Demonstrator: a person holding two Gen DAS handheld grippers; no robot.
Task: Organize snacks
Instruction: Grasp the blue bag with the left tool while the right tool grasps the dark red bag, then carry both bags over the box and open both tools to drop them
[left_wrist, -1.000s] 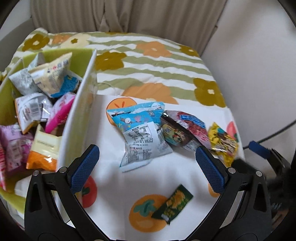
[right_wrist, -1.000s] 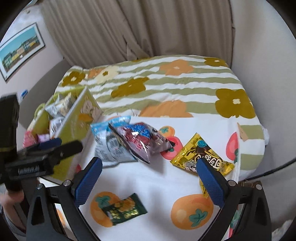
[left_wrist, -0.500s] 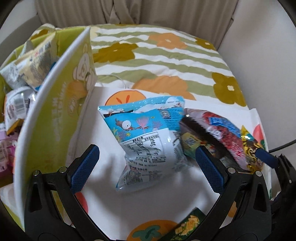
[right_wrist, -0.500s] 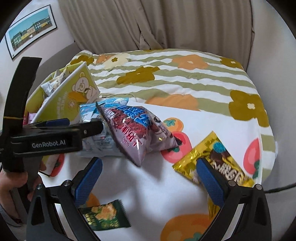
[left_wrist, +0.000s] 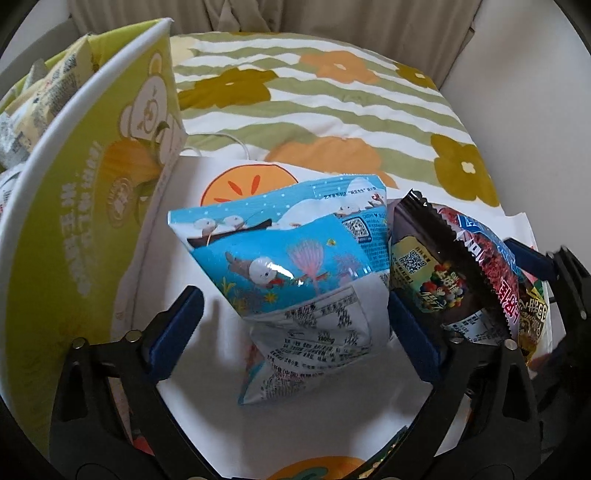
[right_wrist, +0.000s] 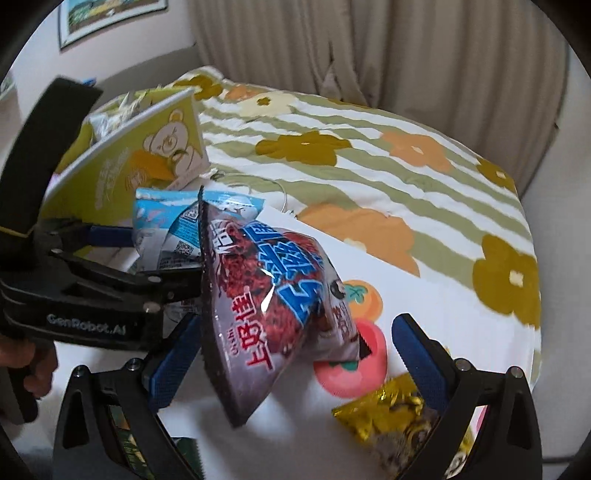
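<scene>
Between the blue pads of the left gripper (left_wrist: 295, 328) a puffy blue plastic snack bag printed with white seals (left_wrist: 288, 266) is framed on the white fruit-print cloth (left_wrist: 332, 417). The jaws are closing around it; the right pad looks to be at the bag's edge, while bare cloth shows beside the left pad, so no grip is made yet. Against the blue bag's right side a dark glossy snack bag with red and blue lettering (right_wrist: 266, 302) is leaned, and it is straddled by the right gripper (right_wrist: 291, 358), whose jaws stand wide and touch nothing that can be seen. One crinkled gold foil packet (right_wrist: 391, 410) is seen just beside the right gripper's right finger. One small green packet (right_wrist: 125, 446) is partly hidden under its left finger.

Left of the blue bag, the wall of a yellow-green cardboard box with a bear print (left_wrist: 92, 206) rises close by, leaving a narrow strip of cloth. Behind, the striped flowered bedspread (right_wrist: 369, 147) lies open up to the beige curtain (right_wrist: 406, 51).
</scene>
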